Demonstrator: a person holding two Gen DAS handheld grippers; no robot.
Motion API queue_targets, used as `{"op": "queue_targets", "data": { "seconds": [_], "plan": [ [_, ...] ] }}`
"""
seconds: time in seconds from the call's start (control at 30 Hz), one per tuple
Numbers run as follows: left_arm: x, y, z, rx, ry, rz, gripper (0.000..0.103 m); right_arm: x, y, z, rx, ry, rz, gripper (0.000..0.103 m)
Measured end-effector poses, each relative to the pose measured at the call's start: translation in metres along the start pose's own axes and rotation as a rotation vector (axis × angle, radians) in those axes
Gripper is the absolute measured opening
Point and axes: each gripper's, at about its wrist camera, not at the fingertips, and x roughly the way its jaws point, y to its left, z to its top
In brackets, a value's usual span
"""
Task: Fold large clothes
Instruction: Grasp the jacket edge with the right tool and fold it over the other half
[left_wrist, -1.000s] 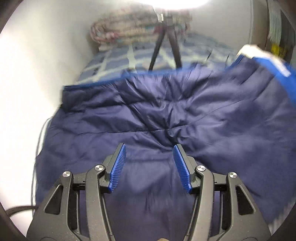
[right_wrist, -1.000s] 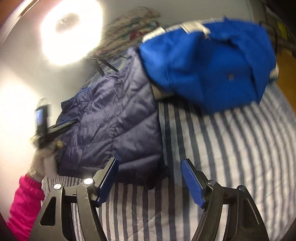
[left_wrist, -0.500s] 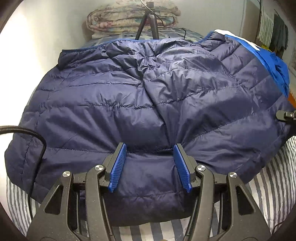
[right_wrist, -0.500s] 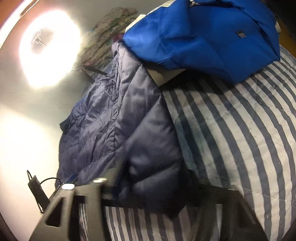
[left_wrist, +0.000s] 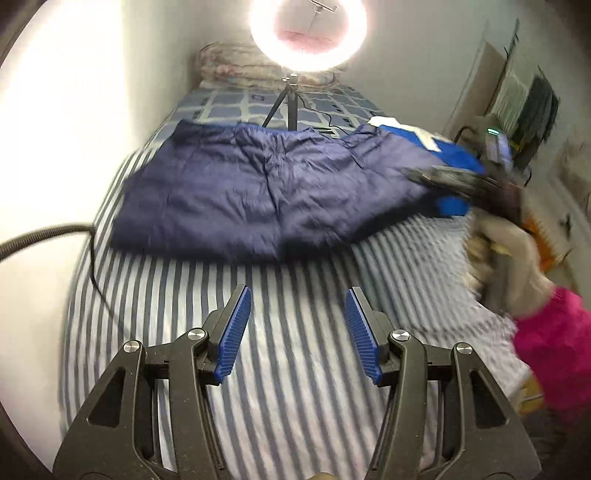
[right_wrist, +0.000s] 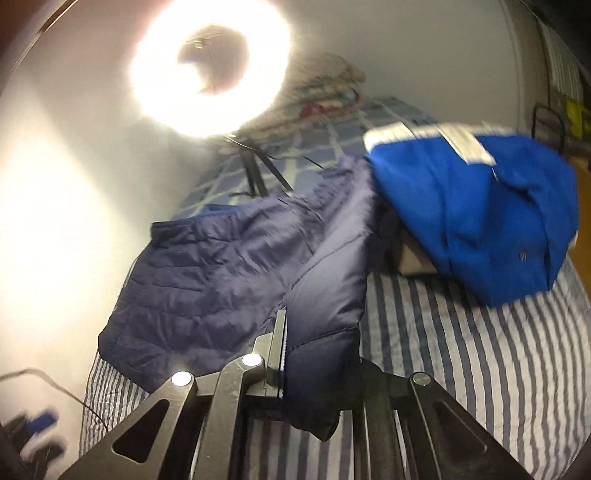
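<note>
Now pinching the near corner of the puffy dark-blue quilted jacket (right_wrist: 221, 273) in the right gripper (right_wrist: 317, 354). Clenched on the cloth after just closing the jaws, with the corner squashed between them. Holding that corner up a little off the blue-and-white striped bed sheet (right_wrist: 461, 350), likely to carry it over and start a fold.

Rest of the jacket lying spread out across the bed, close to the wall, so easy to fold in half. Far right edge right up against the pile of bright blue cloth with white bands (right_wrist: 480, 221). Better to keep that pile out of the fold.

Left gripper (left_wrist: 297, 325) released, half open, holding nothing. Hanging over bare striped sheet, well apart from the jacket. Probably needed next on the other near corner, to bring both corners over together and keep the fold even.

Big round glowing ring lamp (left_wrist: 266, 51) on a thin tripod at the far end of the bed, lighting it all up.

Careful with such slippery, puffy cloth: easy to lose from a small pinch.
</note>
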Motion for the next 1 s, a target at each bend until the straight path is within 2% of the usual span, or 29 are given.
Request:
{"op": "queue_targets", "data": {
  "seconds": [0.1,0.17,0.27,0.37,0.6,0.8,1.0],
  "plan": [
    [-0.039,0.003,-0.034,-0.09,-0.094,0.005,0.055,-0.006,0.02,0.005,-0.058,-0.027,-0.003,0.01],
    [-0.048,0.006,-0.044,-0.128,-0.114,0.015,0.055,-0.006,0.033,0.008,-0.091,-0.037,-0.01,0.01],
    [-0.055,0.015,-0.052,-0.196,-0.129,-0.016,0.055,-0.011,0.047,0.011,-0.134,-0.053,-0.026,0.01],
    [-0.062,0.022,-0.054,-0.209,-0.146,0.016,0.055,-0.015,0.07,0.021,-0.164,-0.078,-0.027,0.01],
    [-0.085,0.041,-0.059,-0.257,-0.194,-0.004,0.055,-0.006,0.17,0.033,-0.384,-0.145,0.012,0.01],
    [-0.091,0.065,-0.064,-0.317,-0.2,0.019,0.055,0.042,0.272,0.016,-0.556,-0.119,0.106,0.01],
    [-0.096,0.084,-0.067,-0.368,-0.212,0.051,0.055,0.116,0.346,-0.033,-0.682,0.006,0.187,0.01]
  ]
}}
